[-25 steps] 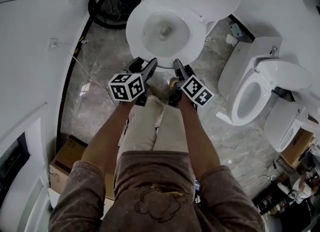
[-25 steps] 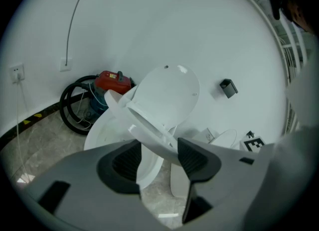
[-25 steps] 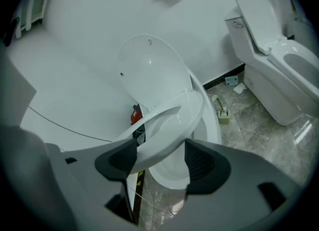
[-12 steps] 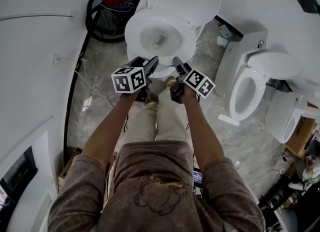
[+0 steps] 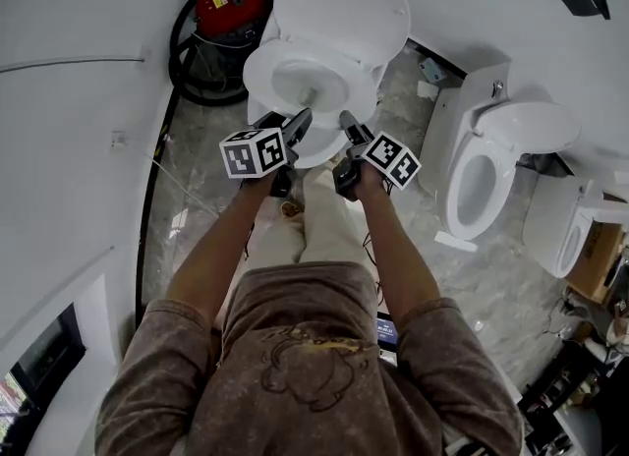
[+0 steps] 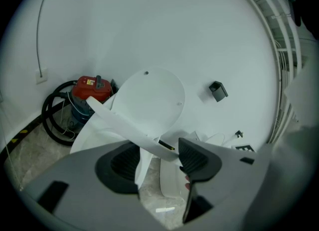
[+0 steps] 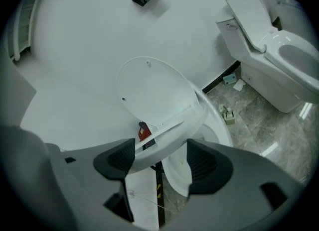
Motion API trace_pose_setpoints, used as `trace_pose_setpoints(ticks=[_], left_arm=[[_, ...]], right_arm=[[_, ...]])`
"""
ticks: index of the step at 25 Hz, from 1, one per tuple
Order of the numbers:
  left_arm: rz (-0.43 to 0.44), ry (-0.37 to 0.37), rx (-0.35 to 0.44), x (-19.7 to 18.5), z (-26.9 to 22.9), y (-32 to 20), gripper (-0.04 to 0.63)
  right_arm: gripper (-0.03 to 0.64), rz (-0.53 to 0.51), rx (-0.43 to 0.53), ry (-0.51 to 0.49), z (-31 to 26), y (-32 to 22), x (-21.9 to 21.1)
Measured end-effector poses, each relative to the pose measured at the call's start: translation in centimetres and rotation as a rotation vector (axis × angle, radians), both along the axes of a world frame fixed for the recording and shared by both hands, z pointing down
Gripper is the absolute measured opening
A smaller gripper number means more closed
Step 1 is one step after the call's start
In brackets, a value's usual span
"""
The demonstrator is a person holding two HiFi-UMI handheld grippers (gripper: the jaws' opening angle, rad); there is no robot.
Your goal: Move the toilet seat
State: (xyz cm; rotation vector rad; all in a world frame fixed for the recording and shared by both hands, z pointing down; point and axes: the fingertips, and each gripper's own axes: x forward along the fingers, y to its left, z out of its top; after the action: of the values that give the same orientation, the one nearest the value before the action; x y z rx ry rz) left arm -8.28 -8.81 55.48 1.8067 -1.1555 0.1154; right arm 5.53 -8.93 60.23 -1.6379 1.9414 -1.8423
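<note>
A white toilet stands against the wall with its lid (image 5: pixel 339 7) leaning back. Its seat (image 5: pixel 263 79) is tilted up at the front, clear of the bowl rim (image 5: pixel 316 149). My left gripper (image 5: pixel 300 122) is shut on the seat's front edge left of centre, and my right gripper (image 5: pixel 346 122) is shut on it right of centre. In the left gripper view the seat (image 6: pixel 124 120) runs slantwise between the pads of the left gripper (image 6: pixel 158 159). The right gripper view shows the seat (image 7: pixel 174 130) slanting across the right gripper (image 7: pixel 158 159), below the lid (image 7: pixel 149 93).
A red vacuum (image 5: pixel 226 7) with a black hose (image 5: pixel 187 61) sits left of the toilet by the wall. A second toilet (image 5: pixel 486 164) and a third (image 5: pixel 570 228) stand to the right, with a cardboard box (image 5: pixel 604 257) beyond. The floor is grey marble.
Both grippers have risen with the seat's front edge, which has lifted off the bowl. The head view has swung so that the toilet sits higher in the picture.
</note>
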Motion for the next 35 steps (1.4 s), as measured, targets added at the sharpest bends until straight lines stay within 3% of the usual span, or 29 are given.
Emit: trace_pose_setpoints(ticks=[9, 20, 35], left_arm=[[0.020, 0.006, 0.005, 0.8, -1.9, -2.8, 0.253], [-0.053, 0.044, 0.039, 1.8, -5.2, -8.0, 0.269], [-0.127, 0.069, 0.080, 3.3, -7.7, -14.0, 0.276]], right_arm=[[0.326, 0.029, -0.024, -0.047, -1.7, -2.2, 0.8], [0.322, 0.086, -0.050, -0.189, -4.4, -6.5, 2.4], [0.320, 0.120, -0.049, -0.306, -6.6, -11.4, 4.1]])
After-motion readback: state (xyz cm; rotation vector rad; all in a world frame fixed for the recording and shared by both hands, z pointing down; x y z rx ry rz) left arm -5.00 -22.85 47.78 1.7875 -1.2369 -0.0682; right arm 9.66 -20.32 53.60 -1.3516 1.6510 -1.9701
